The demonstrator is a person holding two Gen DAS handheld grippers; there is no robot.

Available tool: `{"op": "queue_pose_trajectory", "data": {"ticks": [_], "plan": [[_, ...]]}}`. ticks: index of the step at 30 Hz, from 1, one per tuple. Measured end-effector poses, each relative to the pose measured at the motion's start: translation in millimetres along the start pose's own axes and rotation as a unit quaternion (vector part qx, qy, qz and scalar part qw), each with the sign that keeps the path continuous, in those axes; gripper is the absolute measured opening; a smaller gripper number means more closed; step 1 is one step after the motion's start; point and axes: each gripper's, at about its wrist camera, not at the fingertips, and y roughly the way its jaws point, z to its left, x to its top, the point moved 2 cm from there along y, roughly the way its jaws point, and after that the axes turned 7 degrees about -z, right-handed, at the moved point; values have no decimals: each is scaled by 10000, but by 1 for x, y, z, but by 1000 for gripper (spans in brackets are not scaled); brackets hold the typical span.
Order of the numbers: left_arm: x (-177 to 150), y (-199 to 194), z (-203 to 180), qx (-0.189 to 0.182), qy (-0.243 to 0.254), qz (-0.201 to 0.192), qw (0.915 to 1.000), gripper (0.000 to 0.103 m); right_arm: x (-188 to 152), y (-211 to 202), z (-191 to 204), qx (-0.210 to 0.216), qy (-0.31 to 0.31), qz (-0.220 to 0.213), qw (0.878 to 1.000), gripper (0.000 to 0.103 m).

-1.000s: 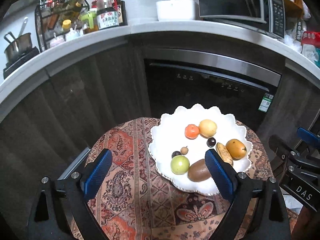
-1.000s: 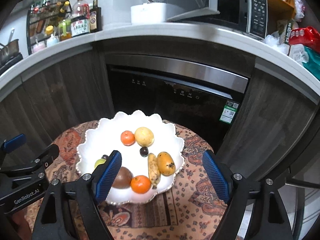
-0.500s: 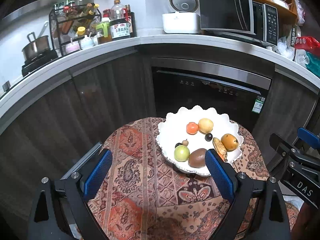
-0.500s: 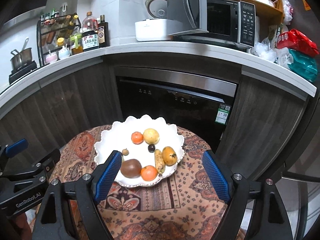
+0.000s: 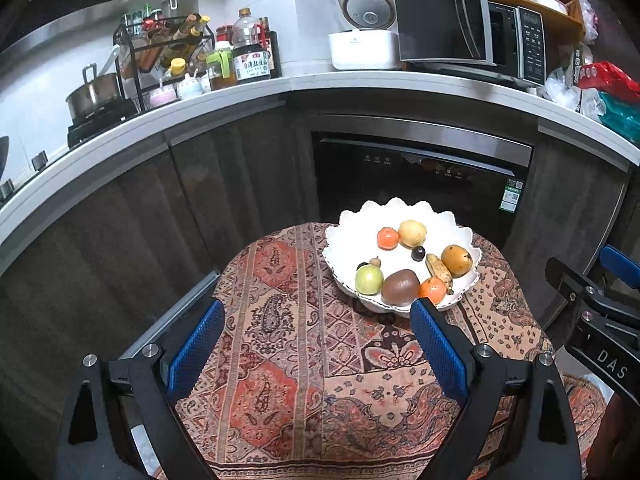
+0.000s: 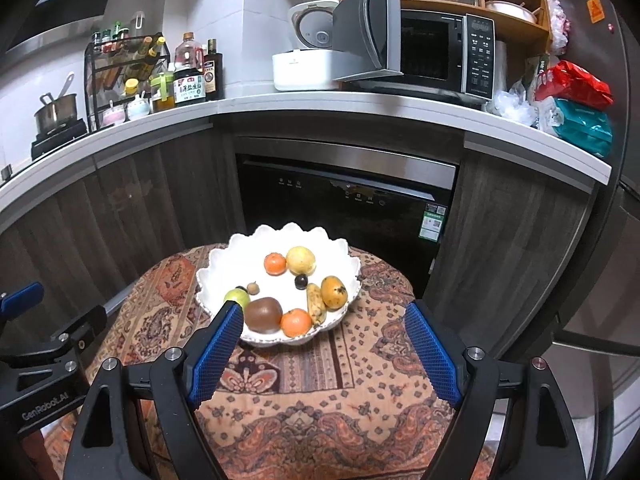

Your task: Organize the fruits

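A white scalloped bowl [image 5: 344, 236] [image 6: 224, 264] stands at the far side of a small round table with a patterned cloth [image 5: 304, 344] [image 6: 320, 380]. In it lie two oranges [image 5: 387, 238] [image 6: 296, 322], a yellow round fruit [image 5: 412, 233], a green apple [image 5: 369, 280], a brown kiwi-like fruit [image 5: 400, 287] [image 6: 263, 314], a small banana [image 5: 438, 267], a mango [image 5: 456, 259] [image 6: 334, 291] and small dark fruits. My left gripper [image 5: 316, 344] and right gripper [image 6: 322, 348] are both open and empty, held above the cloth, short of the bowl.
A dark dishwasher [image 6: 344, 204] and wooden cabinets stand right behind the table. The counter above holds a microwave [image 6: 420, 52], a rice cooker [image 5: 364, 28], bottles on a rack [image 5: 168, 56] and a pot [image 5: 94, 94]. A refrigerator [image 6: 616, 200] is at the right.
Both grippers have pulled back and up from the bowl, which now looks smaller and farther. Both stay open. The fruits have not moved.
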Motion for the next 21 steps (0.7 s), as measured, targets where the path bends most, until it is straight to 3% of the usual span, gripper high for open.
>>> {"op": "queue_pose_trajectory", "data": {"ticks": [21], "plan": [[-32,-41,0,130,-14,-52,9999,96,-41,-43,-11,-84,193,19,9998,84]]}}
